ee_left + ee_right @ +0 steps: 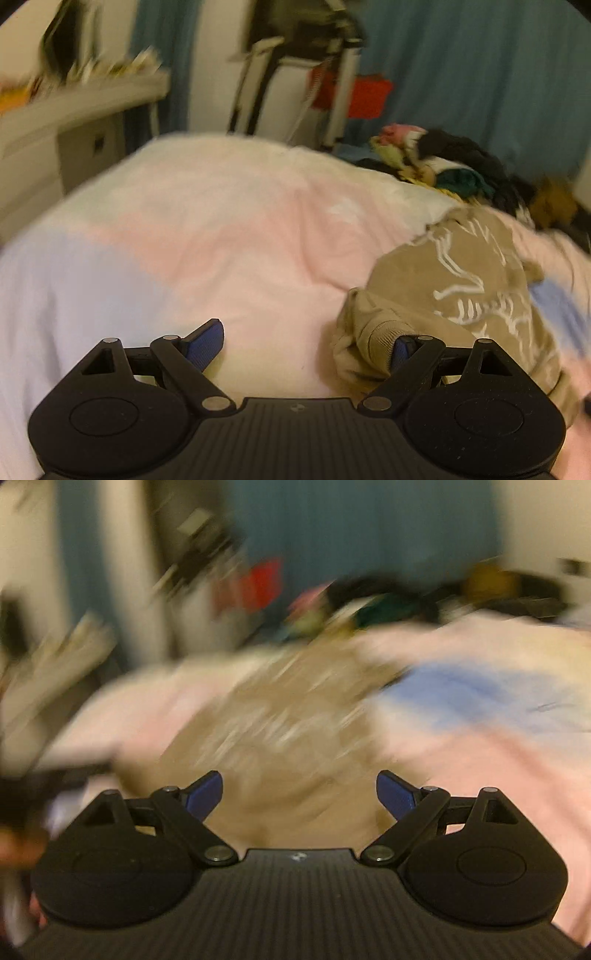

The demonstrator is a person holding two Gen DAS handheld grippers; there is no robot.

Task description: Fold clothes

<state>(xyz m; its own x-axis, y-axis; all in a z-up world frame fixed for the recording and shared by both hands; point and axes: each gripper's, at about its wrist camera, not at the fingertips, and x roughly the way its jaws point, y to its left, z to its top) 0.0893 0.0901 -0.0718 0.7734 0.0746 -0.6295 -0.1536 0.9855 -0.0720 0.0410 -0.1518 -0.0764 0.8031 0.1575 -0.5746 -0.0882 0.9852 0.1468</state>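
Tan sweatshirt [461, 280] with white line print: crumpled on the pink-and-blue bedspread [221, 229], right of centre in the left view.

Left tongs [306, 345]: spread wide, gripping nothing; the right blue pad [400, 350] sits against the ribbed cuff.

Right tongs [299, 794]: spread wide, empty, over the blurred sweatshirt.

Mixed clothes pile [443, 162]: far edge of the bed.

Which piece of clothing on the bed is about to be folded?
Look at the bed with the pink and pale blue cover. The tan sweatshirt lies alone on its near side, apart from the dark clothes pile at the back. Only it has a white line drawing.
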